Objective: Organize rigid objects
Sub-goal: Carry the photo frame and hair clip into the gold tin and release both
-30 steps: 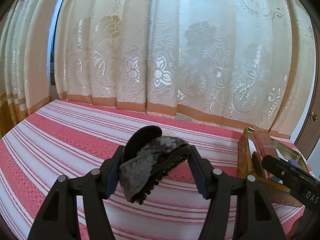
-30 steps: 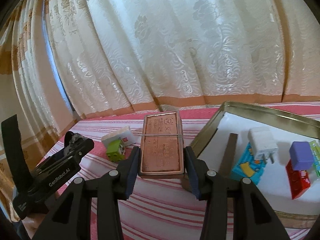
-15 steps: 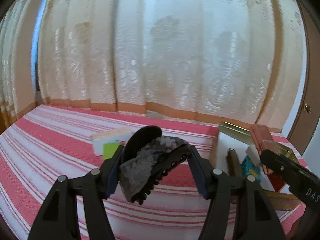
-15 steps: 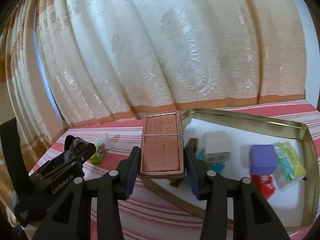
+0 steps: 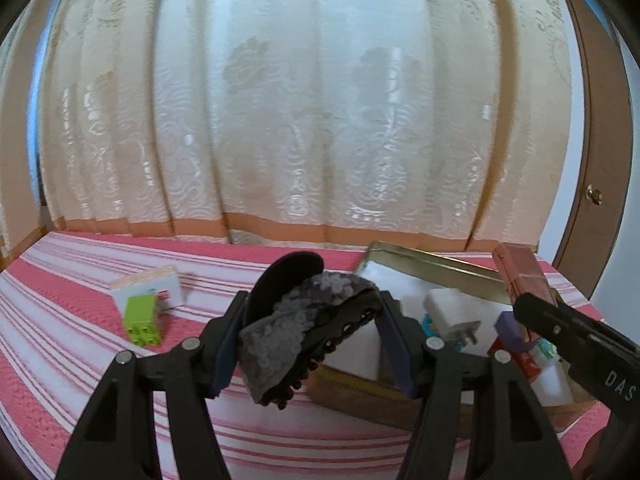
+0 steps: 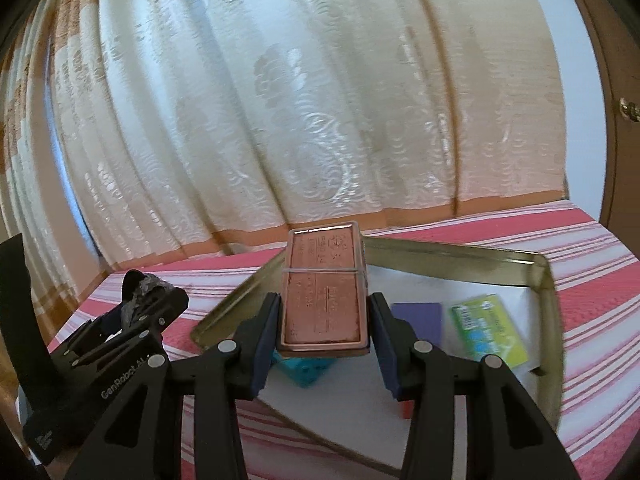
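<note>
Two things are carried at once toward the gold tray [image 6: 460, 249]. A copper-coloured case [image 6: 324, 300], banded with an elastic, is clamped flat between the pads of the right claw [image 6: 325, 322], and it hangs above the tray's near-left part. A dark sequinned hair clip [image 5: 296, 332] is gripped by the left claw [image 5: 310, 338] and is held just left of the tray, above the red-striped cloth [image 5: 80, 320].

Much of the tray's white floor is already taken: a white charger [image 5: 448, 312], a purple block [image 6: 418, 316], a green packet [image 6: 488, 330] and a teal piece [image 6: 308, 368] lie in it. The case is best lowered onto a bare patch, probably the near strip, so that the teal piece directly beneath is not pressed on. It should be kept level and released only once it rests on the floor. The clip can be brought over the rim afterwards, so that the two claws are not crowded. A green brick [image 5: 142, 314] and a small white box [image 5: 148, 286] are left on the cloth for later.
</note>
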`<state>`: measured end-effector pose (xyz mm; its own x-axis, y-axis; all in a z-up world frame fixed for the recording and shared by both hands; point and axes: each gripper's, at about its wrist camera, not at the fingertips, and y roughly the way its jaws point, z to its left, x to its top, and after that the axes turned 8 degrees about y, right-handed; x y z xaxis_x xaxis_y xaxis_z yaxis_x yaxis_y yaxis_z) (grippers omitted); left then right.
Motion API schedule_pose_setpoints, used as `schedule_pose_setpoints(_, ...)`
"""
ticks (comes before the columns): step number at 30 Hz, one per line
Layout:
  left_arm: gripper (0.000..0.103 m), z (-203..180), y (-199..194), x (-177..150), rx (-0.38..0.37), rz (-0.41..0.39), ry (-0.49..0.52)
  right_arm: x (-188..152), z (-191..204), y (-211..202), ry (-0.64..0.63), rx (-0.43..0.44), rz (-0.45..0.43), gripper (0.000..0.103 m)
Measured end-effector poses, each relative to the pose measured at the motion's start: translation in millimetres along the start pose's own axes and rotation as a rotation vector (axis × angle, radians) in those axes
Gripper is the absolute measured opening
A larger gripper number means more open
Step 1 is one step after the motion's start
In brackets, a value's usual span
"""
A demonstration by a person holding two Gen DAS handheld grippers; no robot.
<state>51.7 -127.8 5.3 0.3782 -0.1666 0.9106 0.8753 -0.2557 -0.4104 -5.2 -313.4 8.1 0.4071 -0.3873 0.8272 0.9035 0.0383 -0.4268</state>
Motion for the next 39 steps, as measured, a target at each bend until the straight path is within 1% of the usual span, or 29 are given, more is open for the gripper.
schedule_pose_setpoints(3,0.062,-12.3,1.2,2.7,-0.007,-0.007,0.016,3.7,-9.4,-4.3,0.006,-0.013,-0.013,0.047)
schedule_pose_setpoints(7,0.062,-32.1,2.9,5.8,-0.028,-0.016,0.045,5.9,-17.4,-7.5,-0.020,-0.056,-0.029,0.047)
schedule_pose_setpoints(13,0.062,-57.6,7.8,12.1,-0.058,-0.026,0.082,11.4,-36.0,-10.1,-0.005,-0.099,-0.041,0.047)
schedule_pose_setpoints(18,0.062,-79.5,19.2,11.8,-0.093,-0.004,0.124,12.8,-46.3,-9.8,-0.015,-0.157,-0.043,0.048)
schedule_pose_setpoints(21,0.062,-89.1,26.6,11.7,-0.104,0.013,0.134,13.8,-55.3,-4.4,0.003,-0.190,-0.022,0.047)
schedule_pose_setpoints(26,0.062,-97.1,36.1,10.2,-0.106,0.049,0.150,11.9,-59.9,3.9,0.007,-0.207,0.009,0.048)
schedule_pose_setpoints(31,0.062,-95.2,42.2,8.8,-0.104,0.087,0.135,8.4,-60.6,9.2,0.009,-0.210,0.035,0.048)
schedule_pose_setpoints(39,0.062,-95.5,49.0,5.9,-0.102,0.130,0.147,8.0,-61.1,15.0,0.006,-0.220,0.055,0.048)
